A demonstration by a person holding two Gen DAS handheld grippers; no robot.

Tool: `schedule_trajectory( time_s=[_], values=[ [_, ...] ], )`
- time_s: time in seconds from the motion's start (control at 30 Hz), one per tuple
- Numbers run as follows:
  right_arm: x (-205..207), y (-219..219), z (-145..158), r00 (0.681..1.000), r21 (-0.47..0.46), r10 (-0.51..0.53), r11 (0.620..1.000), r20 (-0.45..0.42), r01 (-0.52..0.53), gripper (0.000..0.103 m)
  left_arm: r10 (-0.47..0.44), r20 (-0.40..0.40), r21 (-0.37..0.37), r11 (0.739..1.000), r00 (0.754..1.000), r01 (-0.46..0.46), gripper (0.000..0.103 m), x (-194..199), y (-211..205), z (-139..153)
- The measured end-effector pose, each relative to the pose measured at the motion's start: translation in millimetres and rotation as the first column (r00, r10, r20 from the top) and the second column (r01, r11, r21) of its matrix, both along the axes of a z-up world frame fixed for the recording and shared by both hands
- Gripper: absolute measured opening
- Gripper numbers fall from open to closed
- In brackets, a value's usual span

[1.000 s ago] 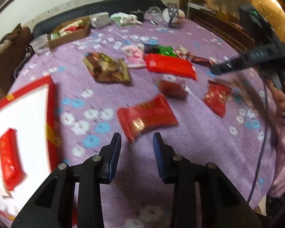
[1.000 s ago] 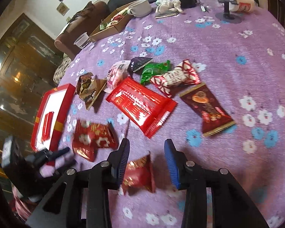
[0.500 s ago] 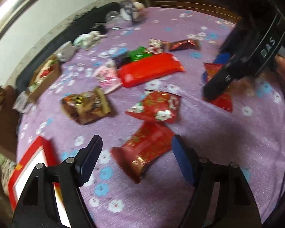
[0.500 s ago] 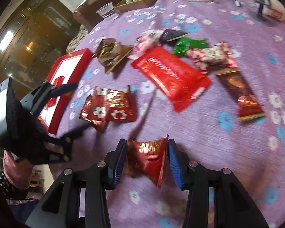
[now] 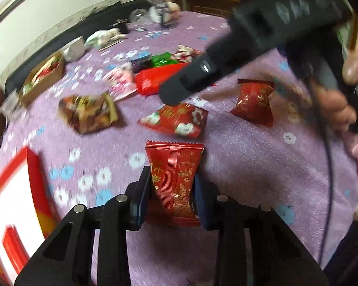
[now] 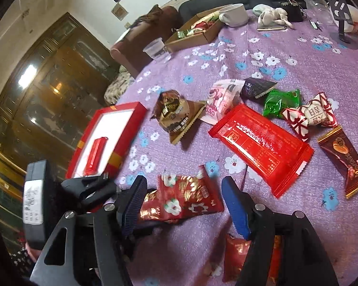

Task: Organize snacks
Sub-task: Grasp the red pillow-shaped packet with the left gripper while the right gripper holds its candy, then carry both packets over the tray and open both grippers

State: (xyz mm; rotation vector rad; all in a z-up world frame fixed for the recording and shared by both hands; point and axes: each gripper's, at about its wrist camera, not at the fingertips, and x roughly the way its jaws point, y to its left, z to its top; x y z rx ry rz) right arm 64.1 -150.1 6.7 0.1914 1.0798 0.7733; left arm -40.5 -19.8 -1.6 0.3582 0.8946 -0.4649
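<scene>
The near part of the worktop [image 6: 286, 250] is crowded: the left tongs [image 5: 170, 197] close on a red packet [image 5: 176, 178], and straight ahead the flowered red packet [image 5: 176, 120] lies between the opening right tongs [image 6: 186, 205], whose black body [image 5: 250, 38] crosses over the middle of the cloth and blocks that way. A small red pouch [image 5: 253, 103] lies to the right, apart. To the left a strip of bare cloth runs to the red tray [image 6: 128, 128], broken only by the brown packet [image 6: 176, 116]. Farther on, a long red packet [image 6: 260, 145] and a row of small sweets [image 6: 281, 102] bar the middle; beyond them lies open cloth up to the cardboard box [image 6: 193, 38].
</scene>
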Motion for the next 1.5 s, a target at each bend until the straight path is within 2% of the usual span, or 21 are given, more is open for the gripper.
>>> schedule_trajectory(
  time_s=[0.2, 0.23, 0.37, 0.47, 0.53, 0.57, 0.6, 0.7, 0.83, 1.03, 1.2, 1.37, 1.5],
  values=[
    [-4.4, 28.9, -15.8, 0.998, -0.137, 0.01, 0.991, 0.067, -0.001, 0.067, 0.129, -0.005, -0.031, 0.991, 0.992, -0.129, 0.031, -15.5, 17.8, 1.2],
    [-5.1, 33.7, -20.2, 0.998, -0.16, 0.023, 0.987, 0.062, -0.013, 0.067, 0.161, -0.007, -0.041, 0.986, 0.987, -0.161, 0.031, -18.5, 21.9, 1.9],
    [-14.1, 48.5, -24.1, 0.987, -0.246, 0.054, 0.969, 0.151, -0.016, 0.067, 0.256, -0.006, -0.103, 0.961, 0.967, -0.255, 0.031, -33.1, 38.7, 8.0],
    [-21.1, 57.0, -25.4, 0.973, -0.325, 0.079, 0.946, 0.217, -0.004, 0.064, 0.296, 0.023, -0.12, 0.949, 0.955, -0.291, 0.031, -46.4, 45.0, 13.5],
    [-27.0, 60.8, -26.4, 0.96, -0.379, 0.095, 0.925, 0.262, 0.012, 0.055, 0.316, 0.027, -0.139, 0.941, 0.948, -0.31, 0.031, -52.5, 50.7, 17.2],
    [-27.1, 60.5, -25.8, 0.96, -0.377, 0.094, 0.926, 0.262, 0.012, 0.048, 0.323, 0.029, -0.151, 0.937, 0.946, -0.316, 0.031, -54.6, 53.2, 19.4],
    [-27.3, 57.8, -24.9, 0.962, -0.367, 0.088, 0.93, 0.258, 0.014, 0.04, 0.332, 0.033, -0.161, 0.933, 0.943, -0.323, 0.031, -57.2, 55.7, 21.7],
    [-22.9, 51.7, -24.6, 0.967, -0.348, 0.057, 0.937, 0.247, 0.034, 0.025, 0.345, 0.05, -0.179, 0.926, 0.937, -0.331, 0.031, -66.0, 63.5, 28.4],
    [-21.3, 45.4, -22.6, 0.974, -0.311, 0.019, 0.949, 0.225, 0.053, 0.023, 0.374, 0.069, -0.21, 0.912, 0.925, -0.353, 0.031, -78.7, 76.6, 35.7],
    [-18.0, 46.7, -6.8, 0.983, -0.181, -0.055, 0.98, 0.177, 0.087, 0.022, 0.427, 0.091, -0.242, 0.886, 0.9, -0.396, 0.031, -92.0, 99.9, 42.3],
    [-27.2, 90.6, 17.2, 0.986, -0.093, -0.013, 0.995, 0.166, 0.029, 0.021, 0.496, 0.125, -0.265, 0.852, 0.86, -0.452, 0.031, -105.1, 133.3, 51.3],
    [-43.9, 157.3, 43.0, 0.979, -0.006, 0.065, 0.998, 0.191, -0.065, 0.021, 0.582, 0.125, -0.29, 0.796, 0.803, -0.532, 0.031, -116.0, 174.9, 51.2],
    [-48.9, 193.2, 39.1, 0.984, 0.127, 0.08, 0.987, 0.157, -0.1, 0.021, 0.654, 0.132, -0.281, 0.745, 0.745, -0.605, 0.031, -117.2, 200.7, 49.1]
  ],
)
